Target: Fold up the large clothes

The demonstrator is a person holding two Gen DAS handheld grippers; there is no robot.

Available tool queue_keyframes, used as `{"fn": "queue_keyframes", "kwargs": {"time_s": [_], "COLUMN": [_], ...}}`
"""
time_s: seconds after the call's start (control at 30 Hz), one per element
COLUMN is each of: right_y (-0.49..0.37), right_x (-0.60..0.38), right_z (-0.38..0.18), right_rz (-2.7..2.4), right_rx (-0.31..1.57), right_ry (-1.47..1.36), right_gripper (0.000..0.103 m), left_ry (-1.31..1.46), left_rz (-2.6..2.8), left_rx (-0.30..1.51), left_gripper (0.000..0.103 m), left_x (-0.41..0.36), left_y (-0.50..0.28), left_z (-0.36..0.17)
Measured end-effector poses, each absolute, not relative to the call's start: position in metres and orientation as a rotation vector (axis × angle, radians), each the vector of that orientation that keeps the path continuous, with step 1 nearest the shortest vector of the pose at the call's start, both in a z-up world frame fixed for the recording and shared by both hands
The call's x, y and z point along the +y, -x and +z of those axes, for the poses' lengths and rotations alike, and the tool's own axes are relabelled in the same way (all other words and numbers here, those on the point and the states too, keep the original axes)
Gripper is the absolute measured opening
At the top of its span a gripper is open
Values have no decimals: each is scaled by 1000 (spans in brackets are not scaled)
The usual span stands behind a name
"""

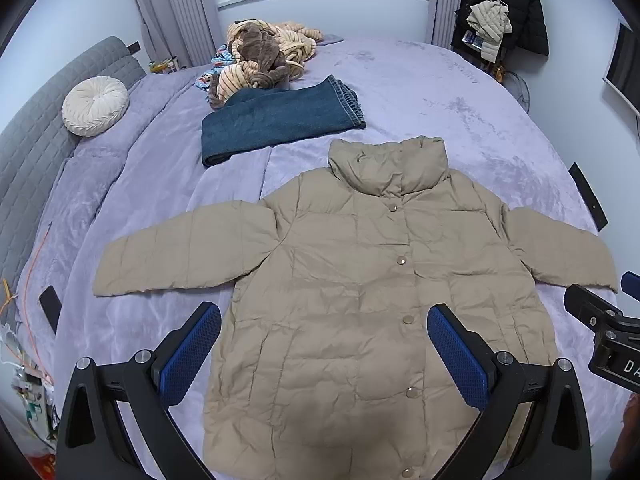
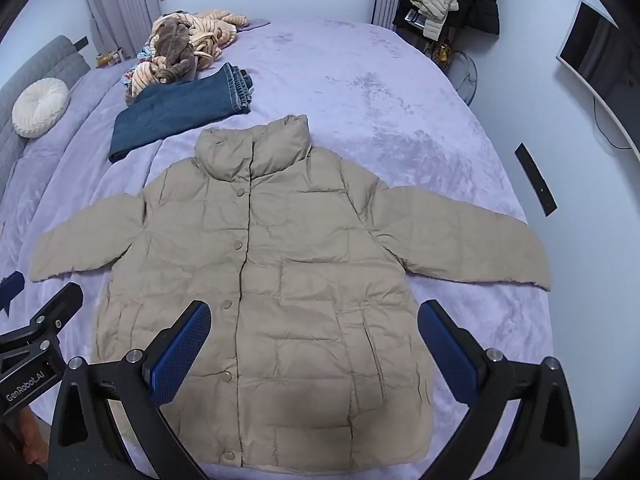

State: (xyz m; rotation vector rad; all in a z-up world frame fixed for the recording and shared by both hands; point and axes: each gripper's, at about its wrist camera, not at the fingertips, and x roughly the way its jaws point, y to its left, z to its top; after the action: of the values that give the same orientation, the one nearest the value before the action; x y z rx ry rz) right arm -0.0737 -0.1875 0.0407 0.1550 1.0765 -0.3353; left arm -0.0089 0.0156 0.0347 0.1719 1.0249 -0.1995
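Lying flat on the purple bed cover (image 1: 420,92) is a tan puffy jacket (image 1: 352,280), front side up, snaps shut, both sleeves spread out to the sides. The left gripper (image 1: 324,350) hangs over the lower part of the jacket with its blue pads wide apart, holding nothing. The right gripper (image 2: 314,346) hangs beside it, also wide apart and holding nothing. Past the collar lie folded blue jeans (image 1: 276,120), and behind them a heap of striped fuzzy clothes (image 1: 260,56), maybe pajamas. A round white pillow (image 1: 95,106) leans on the gray headboard (image 1: 28,168).
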Motion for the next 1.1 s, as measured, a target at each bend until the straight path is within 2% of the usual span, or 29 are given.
{"fn": "queue_keyframes", "kwargs": {"time_s": [1.1], "right_y": [76], "right_x": [-186], "right_z": [43], "right_rz": [-335], "right_rx": [1079], "right_ry": [-168], "right_gripper": [103], "left_ry": [-166], "left_rz": [-201], "left_rx": [1026], "left_gripper": [103], "left_x": [17], "left_y": [16], "left_z": [36]}}
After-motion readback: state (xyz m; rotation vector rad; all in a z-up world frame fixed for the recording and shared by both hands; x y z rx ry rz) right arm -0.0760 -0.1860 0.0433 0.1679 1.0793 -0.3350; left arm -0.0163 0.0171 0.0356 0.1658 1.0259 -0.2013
